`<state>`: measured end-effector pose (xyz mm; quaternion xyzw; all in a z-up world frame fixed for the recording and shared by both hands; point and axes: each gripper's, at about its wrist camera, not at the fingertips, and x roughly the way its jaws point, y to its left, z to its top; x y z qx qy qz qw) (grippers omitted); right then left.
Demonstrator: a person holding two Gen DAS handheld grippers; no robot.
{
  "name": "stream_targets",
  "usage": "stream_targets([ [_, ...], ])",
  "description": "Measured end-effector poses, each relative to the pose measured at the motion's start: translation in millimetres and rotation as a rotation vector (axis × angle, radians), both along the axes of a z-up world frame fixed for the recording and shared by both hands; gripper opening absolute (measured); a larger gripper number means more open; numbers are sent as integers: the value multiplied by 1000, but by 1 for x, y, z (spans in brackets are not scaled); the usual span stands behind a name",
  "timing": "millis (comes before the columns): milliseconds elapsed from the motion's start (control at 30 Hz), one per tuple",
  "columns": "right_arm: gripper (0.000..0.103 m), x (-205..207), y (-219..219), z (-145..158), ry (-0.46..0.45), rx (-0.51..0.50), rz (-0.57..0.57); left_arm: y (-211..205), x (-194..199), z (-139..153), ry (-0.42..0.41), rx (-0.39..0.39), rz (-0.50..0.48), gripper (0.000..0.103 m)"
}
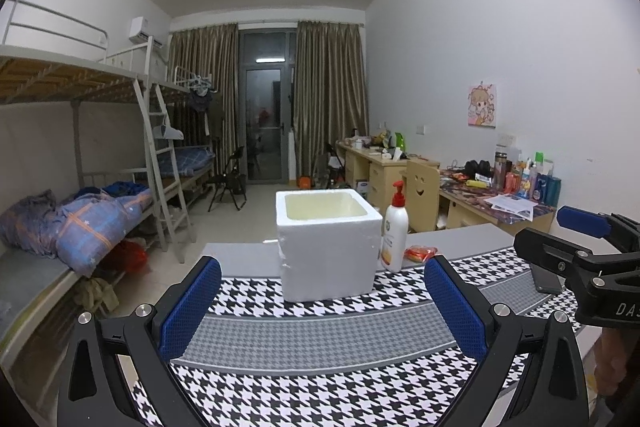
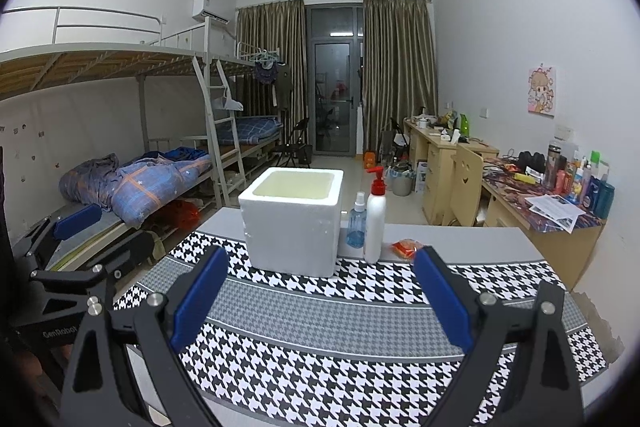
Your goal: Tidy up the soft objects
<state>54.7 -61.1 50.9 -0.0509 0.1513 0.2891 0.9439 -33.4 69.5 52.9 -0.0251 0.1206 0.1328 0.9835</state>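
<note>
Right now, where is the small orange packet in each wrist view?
Left wrist: orange packet sits right of centre, just right of the pump bottle.
Right wrist: packet sits right of centre, again right of the bottle.
Shared landmark: white foam box.

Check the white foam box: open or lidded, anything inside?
Open. The foam box has no lid, and its visible inner walls are bare; the bottom is out of view.

Your desk (image 2: 460, 235), grey, carries a houndstooth mat (image 2: 340, 315). On the mat: white foam box (image 2: 294, 227). Along the far edge: spray bottle (image 2: 357, 223), pump bottle (image 2: 375, 223), orange packet (image 2: 406, 248).
</note>
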Motion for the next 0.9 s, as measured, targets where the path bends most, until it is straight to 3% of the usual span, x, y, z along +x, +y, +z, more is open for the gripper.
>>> stream_targets([
  [900, 96, -34, -11, -40, -49, 23, -23, -14, -28, -35, -46, -24, -5, 102],
])
